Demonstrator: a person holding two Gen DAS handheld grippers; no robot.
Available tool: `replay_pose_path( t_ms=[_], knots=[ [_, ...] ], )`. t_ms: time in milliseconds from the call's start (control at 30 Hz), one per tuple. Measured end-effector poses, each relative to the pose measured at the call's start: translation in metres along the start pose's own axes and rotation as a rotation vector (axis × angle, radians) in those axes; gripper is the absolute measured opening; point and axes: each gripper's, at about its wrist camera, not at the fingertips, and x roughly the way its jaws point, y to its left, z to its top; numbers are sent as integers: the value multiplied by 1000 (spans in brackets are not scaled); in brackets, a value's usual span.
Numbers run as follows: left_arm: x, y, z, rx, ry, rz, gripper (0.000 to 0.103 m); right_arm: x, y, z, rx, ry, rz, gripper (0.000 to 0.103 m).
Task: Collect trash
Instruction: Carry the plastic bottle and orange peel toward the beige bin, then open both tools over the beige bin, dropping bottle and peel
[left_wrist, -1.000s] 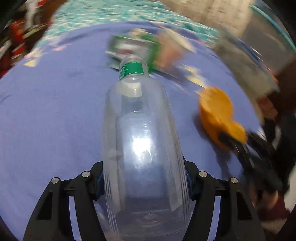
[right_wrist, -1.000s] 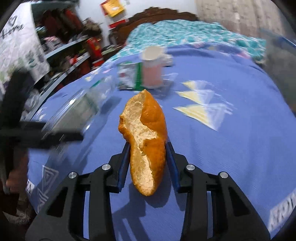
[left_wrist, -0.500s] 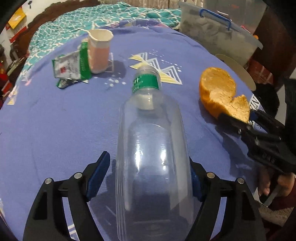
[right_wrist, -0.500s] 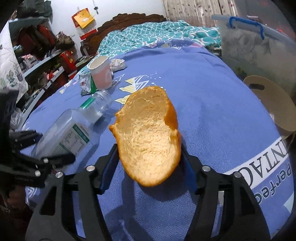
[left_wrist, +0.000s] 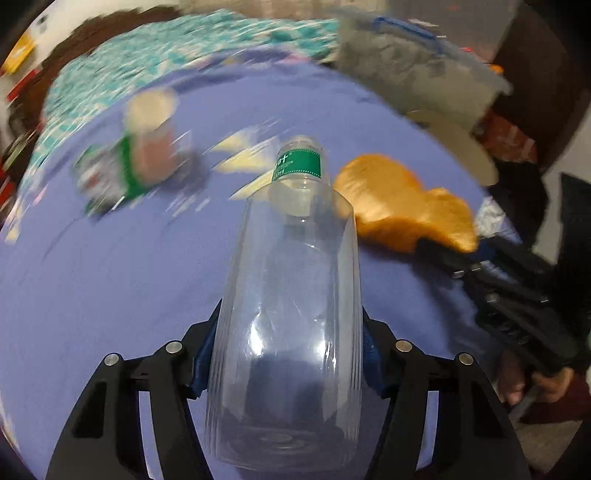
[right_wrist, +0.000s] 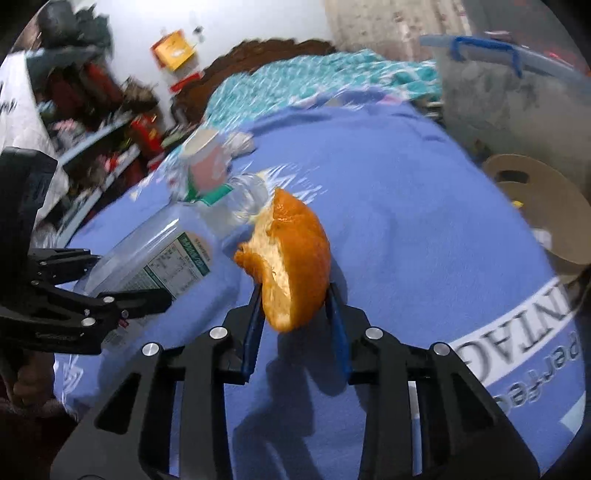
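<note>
A clear plastic bottle (left_wrist: 288, 295) with a green neck label lies lengthwise between the blue pads of my left gripper (left_wrist: 288, 354), held above the blue bedsheet (left_wrist: 92, 277); the jaws are closing on its body. In the right wrist view the same bottle (right_wrist: 166, 254) shows at the left, in the left gripper (right_wrist: 110, 295). My right gripper (right_wrist: 295, 317) holds a piece of orange peel (right_wrist: 295, 258) upright in the air, jaws closing on it, white pith facing left. The left wrist view has the peel (left_wrist: 402, 206) just right of the bottle's neck, with the right gripper (left_wrist: 454, 247) behind it.
A pink cup (right_wrist: 207, 162) and a green-and-white wrapper (left_wrist: 107, 177) sit farther back on the sheet. A clear storage bin with a blue handle (right_wrist: 517, 92) and a tan round container (right_wrist: 535, 210) stand off the right edge. Cluttered shelves (right_wrist: 92, 140) line the left.
Both grippers have swung toward the right edge of the bed, bringing the bin and tan container into view. Peel and bottle neck now sit close together, and the peel has turned in the jaws.
</note>
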Motion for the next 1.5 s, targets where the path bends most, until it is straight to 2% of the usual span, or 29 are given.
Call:
replay_pose_path(
  t_ms=[133, 300, 400, 533, 633, 667, 700, 767, 867, 1000, 1133, 1333, 1500],
  knots=[
    [16, -39, 41, 102, -15, -77, 59, -11, -43, 10, 102, -45, -50, 35],
    [56, -87, 92, 192, 28, -163, 60, -34, -116, 25, 252, -116, -140, 35],
    [77, -114, 119, 234, 40, -182, 60, -43, -153, 33, 336, -147, -152, 35],
    [100, -146, 151, 279, 49, -194, 60, -49, -186, 45, 382, -174, -218, 35],
    [117, -166, 173, 301, 63, -216, 61, -40, -204, 55, 407, -153, -239, 40],
    [122, -172, 179, 310, 60, -220, 63, -37, -207, 56, 421, -146, -244, 44],
    [128, -178, 184, 320, 57, -213, 75, -35, -211, 57, 443, -141, -246, 51],
    [132, -182, 188, 308, 43, -160, 84, -39, -211, 58, 454, -172, -249, 57],
    [124, -176, 183, 288, 26, -175, 84, -49, -199, 56, 421, -223, -272, 61],
    [102, -153, 163, 272, -16, -147, 84, -51, -185, 46, 433, -224, -257, 61],
    [84, -120, 139, 221, -24, -144, 84, -53, -164, 33, 439, -234, -245, 61],
    [62, -73, 89, 153, -26, -103, 84, -45, -120, 22, 384, -198, -214, 61],
    [43, -36, 53, 66, -41, -71, 85, -34, -80, 18, 343, -162, -156, 61]
  ],
)
